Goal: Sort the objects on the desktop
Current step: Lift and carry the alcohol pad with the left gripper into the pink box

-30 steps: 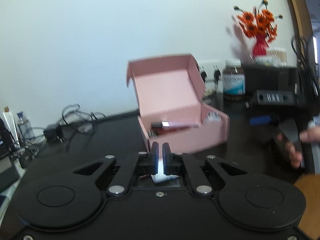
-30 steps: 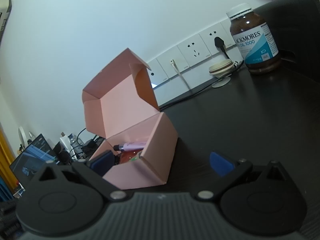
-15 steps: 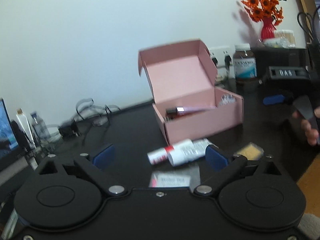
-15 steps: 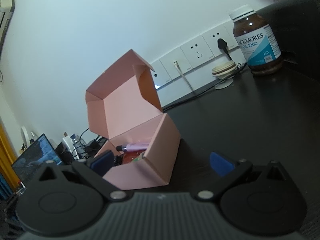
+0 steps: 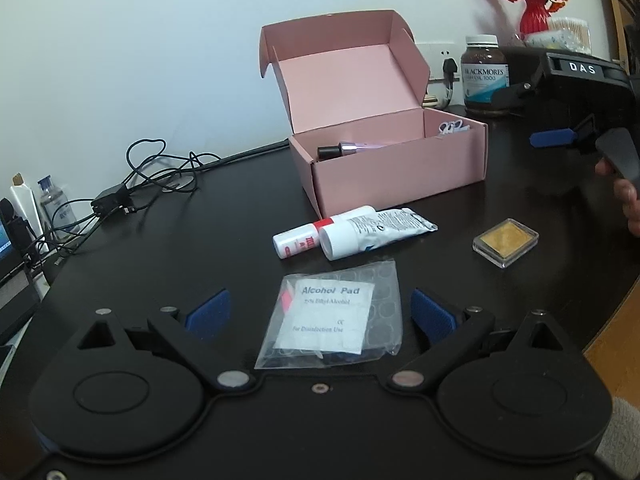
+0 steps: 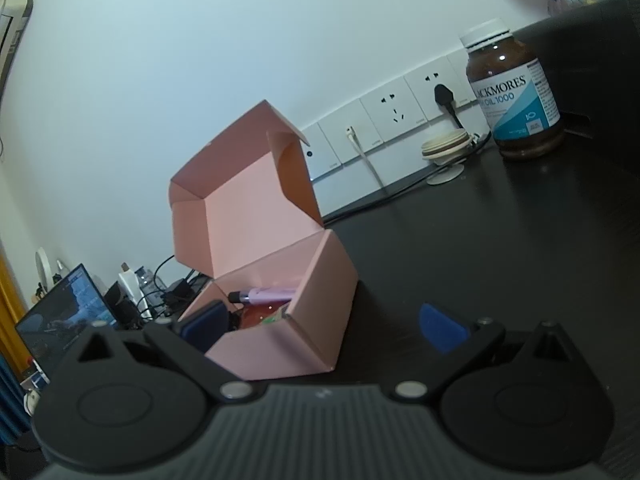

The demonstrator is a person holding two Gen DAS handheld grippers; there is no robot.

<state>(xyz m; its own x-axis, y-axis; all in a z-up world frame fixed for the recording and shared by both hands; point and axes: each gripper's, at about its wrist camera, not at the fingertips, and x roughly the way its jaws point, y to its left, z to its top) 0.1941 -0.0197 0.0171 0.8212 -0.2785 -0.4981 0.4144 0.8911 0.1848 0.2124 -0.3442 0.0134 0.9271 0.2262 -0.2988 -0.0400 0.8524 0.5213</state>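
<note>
Mid-sort, reaching step: left gripper (image 5: 318, 312) spread wide w/ the alcohol pad packet (image 5: 330, 318) lying flat on desk (image 5: 160, 248) between its pads, untouched, right gripper (image 6: 324, 326) released & empty beside pink box (image 5: 400, 168); next prob. needs lowering & pinching packet.

A black desk (image 5: 224, 216) carries an alcohol pad packet (image 5: 332, 318) lying between the open jaws. Ahead of them lie two tubes (image 5: 352, 232), then a pink box (image 5: 400, 168); a small clear case (image 5: 505, 242) sits to their right.
</note>
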